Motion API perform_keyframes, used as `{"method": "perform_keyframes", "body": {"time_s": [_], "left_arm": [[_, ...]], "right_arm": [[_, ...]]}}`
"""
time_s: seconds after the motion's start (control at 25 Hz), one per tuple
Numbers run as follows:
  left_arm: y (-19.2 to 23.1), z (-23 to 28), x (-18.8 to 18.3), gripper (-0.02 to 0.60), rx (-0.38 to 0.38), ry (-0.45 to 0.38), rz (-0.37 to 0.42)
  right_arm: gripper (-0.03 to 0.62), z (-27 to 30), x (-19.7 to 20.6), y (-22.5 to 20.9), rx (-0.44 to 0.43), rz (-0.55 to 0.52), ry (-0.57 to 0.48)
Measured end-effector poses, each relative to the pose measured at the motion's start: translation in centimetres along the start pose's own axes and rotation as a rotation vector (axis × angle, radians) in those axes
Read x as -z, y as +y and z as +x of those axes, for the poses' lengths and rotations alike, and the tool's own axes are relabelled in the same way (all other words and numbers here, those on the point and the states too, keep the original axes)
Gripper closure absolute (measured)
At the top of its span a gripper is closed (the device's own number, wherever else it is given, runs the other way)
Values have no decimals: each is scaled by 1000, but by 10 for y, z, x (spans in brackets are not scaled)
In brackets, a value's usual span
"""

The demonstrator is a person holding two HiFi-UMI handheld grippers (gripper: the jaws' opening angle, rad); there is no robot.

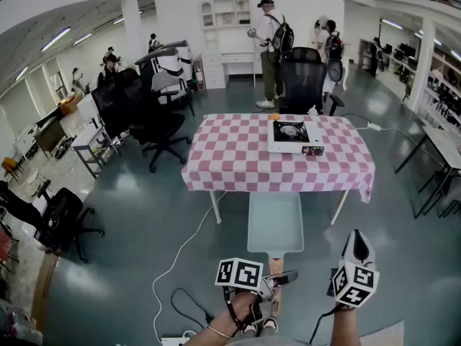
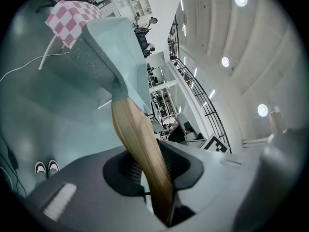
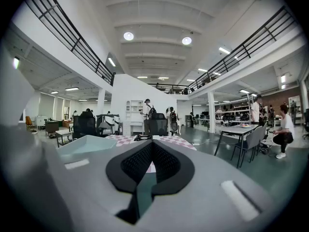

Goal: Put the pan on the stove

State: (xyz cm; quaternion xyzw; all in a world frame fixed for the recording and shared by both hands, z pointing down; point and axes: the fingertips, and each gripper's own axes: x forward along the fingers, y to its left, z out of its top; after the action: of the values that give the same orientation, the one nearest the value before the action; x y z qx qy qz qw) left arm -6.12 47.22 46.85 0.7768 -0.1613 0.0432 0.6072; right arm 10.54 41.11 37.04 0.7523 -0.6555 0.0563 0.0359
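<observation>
A pale green rectangular pan with a wooden handle hangs above the floor, in front of the table. My left gripper is shut on that handle. In the left gripper view the handle runs up between the pads to the pan. My right gripper is to the right of the pan, shut and holding nothing, and the right gripper view shows its pads meeting. A small gas stove sits on the table's right half, also visible as a dark shape, the stove, far ahead.
The table with a pink checked cloth stands ahead on a grey floor. Black office chairs stand to its left and one chair behind it. People stand at the back. A white cable lies on the floor on the left.
</observation>
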Motion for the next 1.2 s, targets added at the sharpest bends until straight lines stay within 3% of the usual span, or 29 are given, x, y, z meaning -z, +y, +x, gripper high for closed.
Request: {"method": "perform_keyframes", "body": {"time_s": [0.56, 1.2], "left_arm": [[3, 8, -5, 494, -22, -2, 0], [8, 47, -45, 494, -42, -47, -12]], "right_arm": [[585, 8, -5, -10, 13, 14, -47], [585, 51, 8, -61, 11, 79, -5]]}}
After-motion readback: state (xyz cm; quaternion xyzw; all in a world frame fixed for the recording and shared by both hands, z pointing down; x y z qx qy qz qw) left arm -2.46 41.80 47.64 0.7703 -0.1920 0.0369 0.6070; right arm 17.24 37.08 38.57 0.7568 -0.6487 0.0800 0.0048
